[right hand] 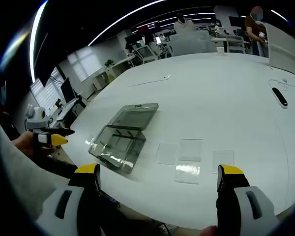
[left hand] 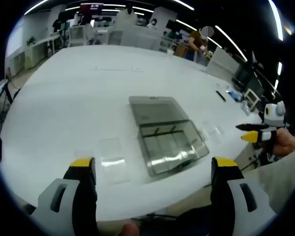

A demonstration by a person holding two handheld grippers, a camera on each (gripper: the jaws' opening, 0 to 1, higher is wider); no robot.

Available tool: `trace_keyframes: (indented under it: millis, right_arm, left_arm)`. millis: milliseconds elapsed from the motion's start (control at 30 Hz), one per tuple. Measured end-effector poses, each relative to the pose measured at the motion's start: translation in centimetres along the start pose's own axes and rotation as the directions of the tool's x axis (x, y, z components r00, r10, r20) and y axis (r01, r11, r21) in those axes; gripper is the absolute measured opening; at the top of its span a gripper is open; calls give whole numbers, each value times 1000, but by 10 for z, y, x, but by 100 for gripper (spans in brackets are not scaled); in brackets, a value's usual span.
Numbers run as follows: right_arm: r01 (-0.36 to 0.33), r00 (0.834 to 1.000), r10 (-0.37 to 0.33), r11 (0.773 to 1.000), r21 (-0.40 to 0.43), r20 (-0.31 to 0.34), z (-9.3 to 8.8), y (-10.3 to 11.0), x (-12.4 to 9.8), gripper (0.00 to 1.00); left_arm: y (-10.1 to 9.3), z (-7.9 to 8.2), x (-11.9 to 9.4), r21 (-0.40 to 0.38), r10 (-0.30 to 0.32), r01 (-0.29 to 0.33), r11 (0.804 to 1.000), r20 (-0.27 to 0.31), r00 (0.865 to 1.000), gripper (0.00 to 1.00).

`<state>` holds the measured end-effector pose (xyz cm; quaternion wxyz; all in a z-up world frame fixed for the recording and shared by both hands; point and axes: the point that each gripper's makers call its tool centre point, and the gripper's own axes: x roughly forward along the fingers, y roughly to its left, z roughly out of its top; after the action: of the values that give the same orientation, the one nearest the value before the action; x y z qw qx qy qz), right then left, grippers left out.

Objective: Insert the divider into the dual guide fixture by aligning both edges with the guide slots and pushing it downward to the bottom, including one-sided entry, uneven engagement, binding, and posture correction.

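Both grippers, left [left hand: 152,169] and right [right hand: 160,177], are held wide, nothing gripped. Clear fixture box [left hand: 164,132] is seen open mid-table; flat clear dividers [right hand: 189,160] are laid just beside it. Risk: thin, see-through sheet could be mis-gripped, then entered one-sided & bound.

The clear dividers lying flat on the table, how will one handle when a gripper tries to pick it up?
A divider looks like a thin, stiff clear sheet, so probably light and rigid. It lies flat on the smooth white table, so the jaws may struggle to get under an edge, and it may slide when pushed. Its glossy surface suggests a slippery grip.
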<state>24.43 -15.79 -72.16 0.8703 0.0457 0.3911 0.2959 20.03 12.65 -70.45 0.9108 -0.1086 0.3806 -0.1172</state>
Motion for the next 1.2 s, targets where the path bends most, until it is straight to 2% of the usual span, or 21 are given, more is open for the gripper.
trace_keyframes:
  millis: [1200]
  right_arm:
    - [18, 1000, -18, 1000, 3, 2, 5, -3, 1, 98]
  left_arm:
    - [0, 6, 10, 6, -29, 29, 1000, -5, 1000, 95]
